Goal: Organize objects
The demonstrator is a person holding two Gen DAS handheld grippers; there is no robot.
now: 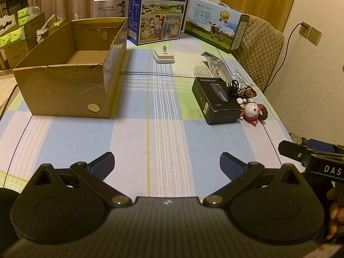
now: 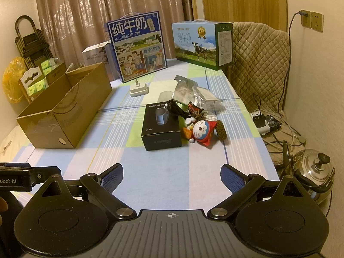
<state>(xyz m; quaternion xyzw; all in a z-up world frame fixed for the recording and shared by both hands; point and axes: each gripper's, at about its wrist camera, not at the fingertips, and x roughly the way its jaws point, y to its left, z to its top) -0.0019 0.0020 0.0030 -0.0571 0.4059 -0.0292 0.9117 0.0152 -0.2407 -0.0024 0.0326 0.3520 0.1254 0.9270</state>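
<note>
Your left gripper (image 1: 167, 161) and right gripper (image 2: 172, 173) both have fingers spread, empty, above the worktop (image 2: 172, 157) near the black shaver box (image 2: 161, 126).

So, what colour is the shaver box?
Black shaver box, seen best in the right wrist view.
</note>
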